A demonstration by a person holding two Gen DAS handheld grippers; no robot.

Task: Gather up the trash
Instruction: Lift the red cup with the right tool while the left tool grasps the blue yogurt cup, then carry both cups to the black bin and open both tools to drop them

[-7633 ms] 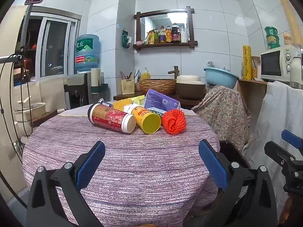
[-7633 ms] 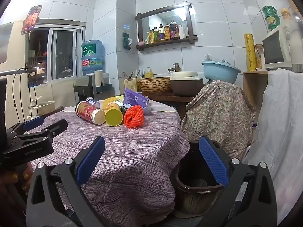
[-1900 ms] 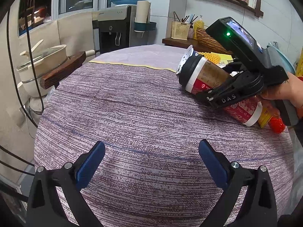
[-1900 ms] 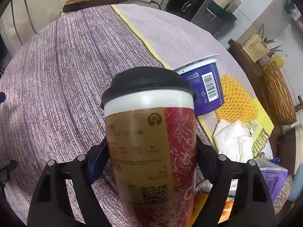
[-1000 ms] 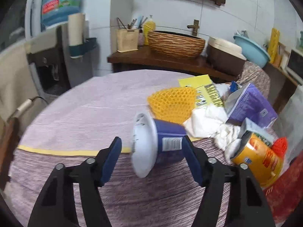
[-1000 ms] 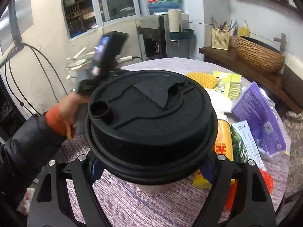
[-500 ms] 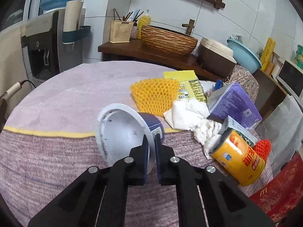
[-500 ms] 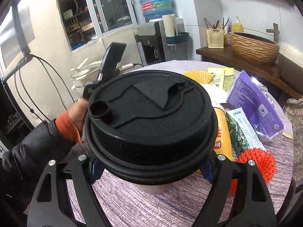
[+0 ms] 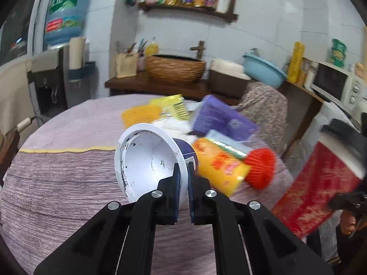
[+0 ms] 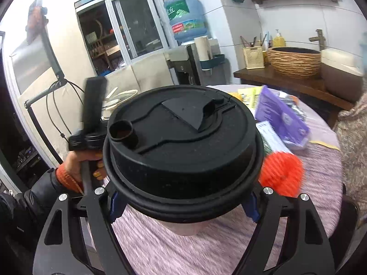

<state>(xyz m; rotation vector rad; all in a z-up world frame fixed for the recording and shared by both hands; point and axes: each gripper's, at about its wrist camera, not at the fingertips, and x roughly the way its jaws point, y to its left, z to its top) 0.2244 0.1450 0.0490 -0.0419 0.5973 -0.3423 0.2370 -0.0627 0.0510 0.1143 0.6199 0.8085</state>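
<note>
Left hand-held gripper [image 9: 182, 184], spread a second ago, is now pinching the tub [image 9: 151, 158] rim, lifting it off the worktop [image 9: 57, 178]; right hand-held gripper [image 10: 183, 204] is clamping the cup [image 10: 183, 142].

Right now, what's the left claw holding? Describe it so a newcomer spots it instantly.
On the round table with the purple striped cloth, look at the near edge of the trash pile. The left claw pinches the rim of a cup tipped on its side: white inside, blue outside, its open mouth facing the camera, unlike the yellow can beside it.
</note>
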